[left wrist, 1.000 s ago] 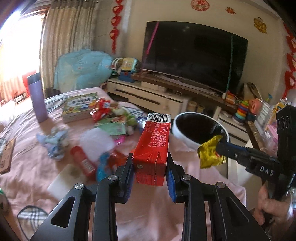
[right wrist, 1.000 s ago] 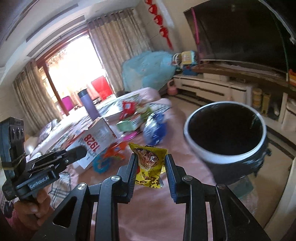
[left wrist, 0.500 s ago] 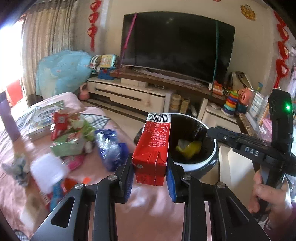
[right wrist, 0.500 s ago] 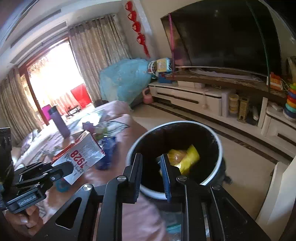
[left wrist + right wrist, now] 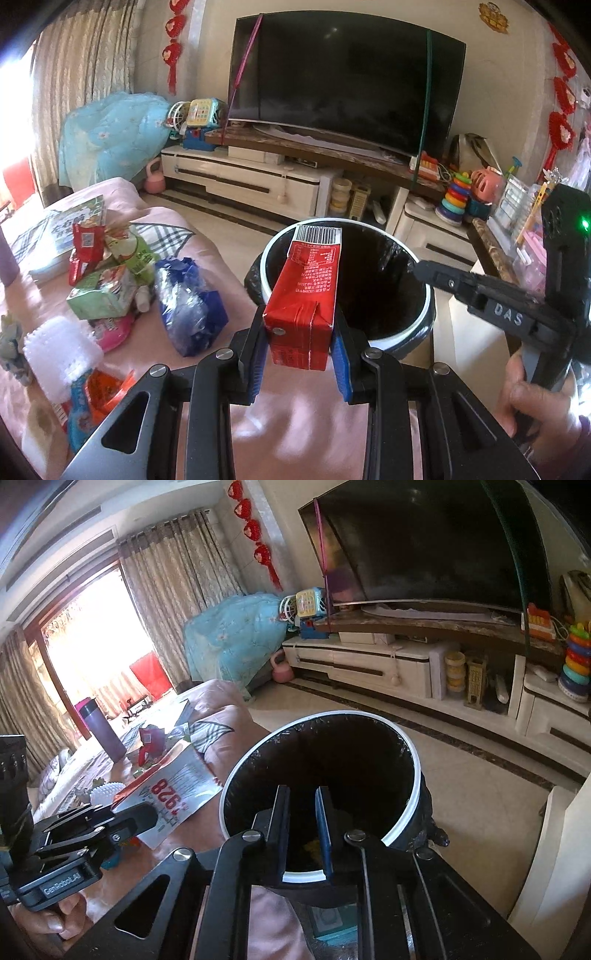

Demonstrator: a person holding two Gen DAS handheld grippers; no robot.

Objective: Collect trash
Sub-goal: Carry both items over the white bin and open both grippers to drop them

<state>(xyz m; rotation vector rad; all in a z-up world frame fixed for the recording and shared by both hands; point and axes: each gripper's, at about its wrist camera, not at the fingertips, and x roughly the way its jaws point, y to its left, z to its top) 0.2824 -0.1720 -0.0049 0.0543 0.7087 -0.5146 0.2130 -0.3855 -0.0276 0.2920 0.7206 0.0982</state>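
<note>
Left wrist view: trash bin (image 5: pixel 419 334) stands beside the pink-covered surface (image 5: pixel 236 291); left claw (image 5: pixel 299 354) grips a red carton (image 5: pixel 304 295) short of its rim. Carry it over the mouth first. Right claw (image 5: pixel 301 827), empty, is closing.

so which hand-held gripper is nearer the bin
Right. The right hand-held gripper is over the bin opening, empty jaws closing; the left hand-held gripper, holding the red carton, is short of the rim.

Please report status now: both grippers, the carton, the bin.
Left gripper shut on red carton, at the bin rim. Right gripper closing, nothing between its jaws, over the bin mouth. Nothing in the way.
</note>
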